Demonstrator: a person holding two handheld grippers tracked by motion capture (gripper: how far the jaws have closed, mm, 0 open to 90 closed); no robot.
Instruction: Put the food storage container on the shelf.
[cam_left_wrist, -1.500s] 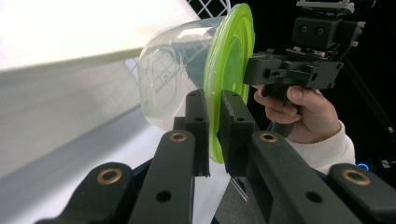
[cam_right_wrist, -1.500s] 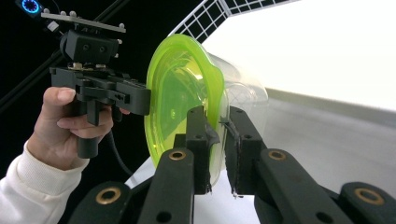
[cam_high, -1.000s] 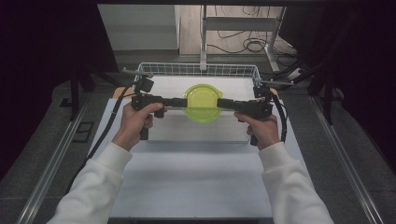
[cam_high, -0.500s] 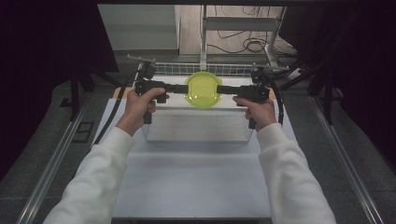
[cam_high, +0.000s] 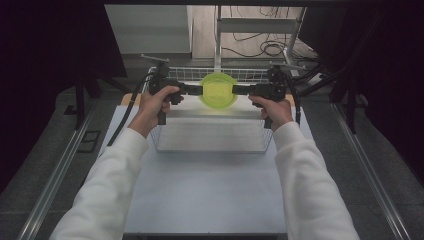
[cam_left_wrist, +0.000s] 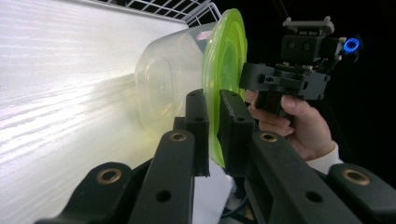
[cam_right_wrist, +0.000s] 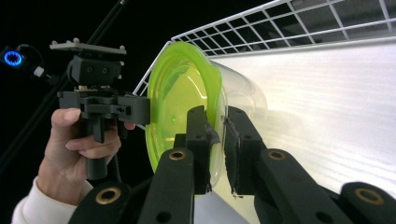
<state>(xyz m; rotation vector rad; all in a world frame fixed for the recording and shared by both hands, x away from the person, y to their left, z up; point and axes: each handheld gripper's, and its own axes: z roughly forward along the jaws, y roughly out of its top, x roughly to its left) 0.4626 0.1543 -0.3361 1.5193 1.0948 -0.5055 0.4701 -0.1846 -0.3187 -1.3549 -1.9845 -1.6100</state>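
Observation:
A clear plastic container with a lime-green lid (cam_high: 218, 91) hangs in the air above the far part of a white wire basket (cam_high: 210, 131). My left gripper (cam_high: 199, 90) is shut on the lid's left rim and my right gripper (cam_high: 237, 90) on its right rim. In the left gripper view the green lid (cam_left_wrist: 223, 79) stands edge-on between the jaws, the clear tub (cam_left_wrist: 170, 88) to its left, and the gripper (cam_left_wrist: 212, 135) pinches the rim. The right gripper view has the lid (cam_right_wrist: 180, 109) facing the camera, with the gripper (cam_right_wrist: 215, 149) clamped on its edge.
The wire basket stands on a white table (cam_high: 210, 190), its floor bare. Metal rails (cam_high: 55, 175) run along both sides of the table. Cables (cam_high: 260, 47) lie on the floor beyond the basket's far wall.
Both grippers have carried the lidded container away from me and upward, from over the basket's middle to above its far edge.

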